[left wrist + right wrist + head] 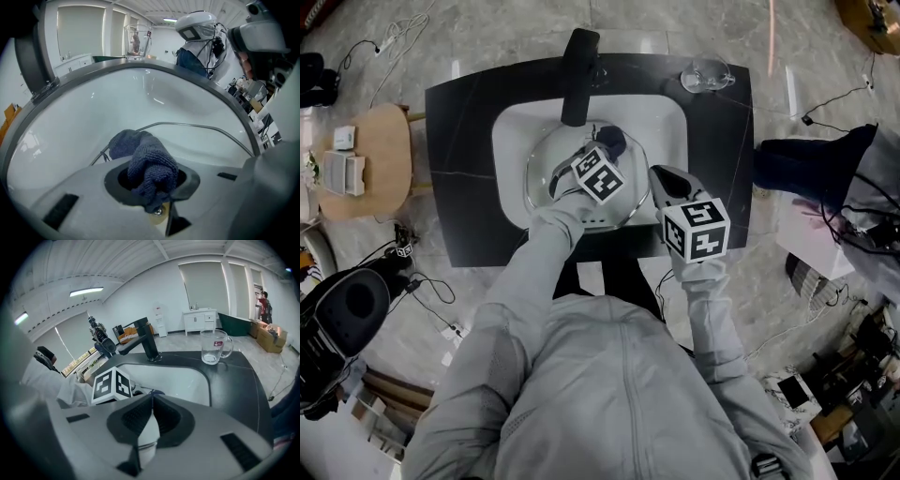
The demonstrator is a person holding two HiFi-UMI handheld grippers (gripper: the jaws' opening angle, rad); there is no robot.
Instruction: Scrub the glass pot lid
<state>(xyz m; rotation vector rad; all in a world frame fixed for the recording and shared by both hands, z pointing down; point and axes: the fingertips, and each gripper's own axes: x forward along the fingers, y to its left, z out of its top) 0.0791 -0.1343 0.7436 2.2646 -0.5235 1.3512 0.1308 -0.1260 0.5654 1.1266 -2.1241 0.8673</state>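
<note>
The glass pot lid (542, 159) lies in the white sink (511, 127); its metal rim (197, 125) arcs across the left gripper view. My left gripper (605, 152) reaches over the lid and is shut on a dark blue cloth (613, 141), which bunches between the jaws (149, 171) just above the glass. My right gripper (659, 175) hovers at the sink's front right edge, apart from the lid. Its jaws (151, 398) are pressed together with nothing in them. The left gripper's marker cube (111, 384) shows just beyond it.
A black faucet (578, 75) stands at the back of the sink, set in a dark counter (455, 159). A glass mug (705, 75) sits on the counter's back right corner. A round wooden stool (370, 164) with small boxes is at the left; cables lie on the floor.
</note>
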